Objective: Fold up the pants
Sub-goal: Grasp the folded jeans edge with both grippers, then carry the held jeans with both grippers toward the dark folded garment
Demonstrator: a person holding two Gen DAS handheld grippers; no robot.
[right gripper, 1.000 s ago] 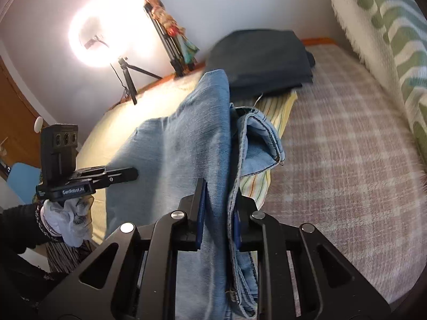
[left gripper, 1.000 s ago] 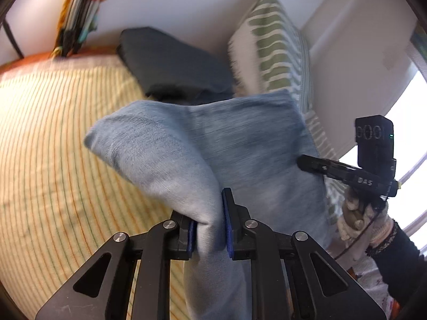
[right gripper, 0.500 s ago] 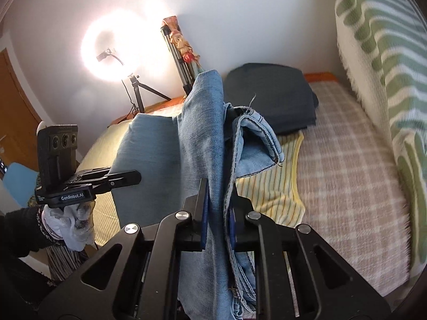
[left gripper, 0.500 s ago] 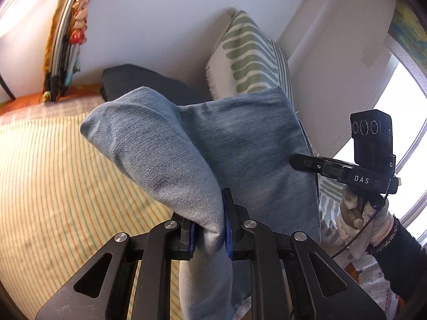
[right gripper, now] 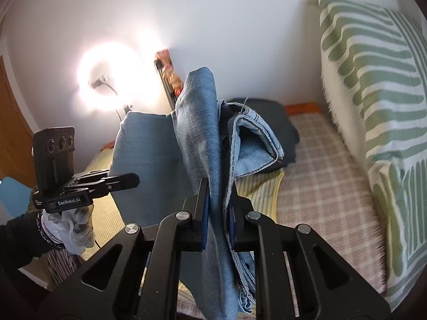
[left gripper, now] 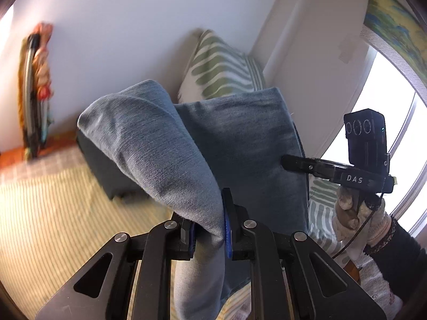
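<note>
Denim filled the bottom centre of both views: my left gripper [left gripper: 208, 229] was clamped on a bunched fold of the jeans [left gripper: 240, 144], and my right gripper [right gripper: 217, 213] was pinched shut on the other edge, where stitched seams and a hem [right gripper: 256, 144] hung to the right of the jaws. Between the two grips the cloth was stretched as a flat panel, held up in the air above the bed [right gripper: 320, 176] rather than lying on it. I judged I was mid-fold, carrying the doubled pants. The next move called for lowering both ends together onto the bed, keeping the panel taut so the edges met squarely. The jeans were light blue, soft, with a faded weave. Farther back, mid-frame, lay a dark folded garment [right gripper: 269, 112], and beyond it, upper right, a green-striped pillow [right gripper: 373, 66].
</note>
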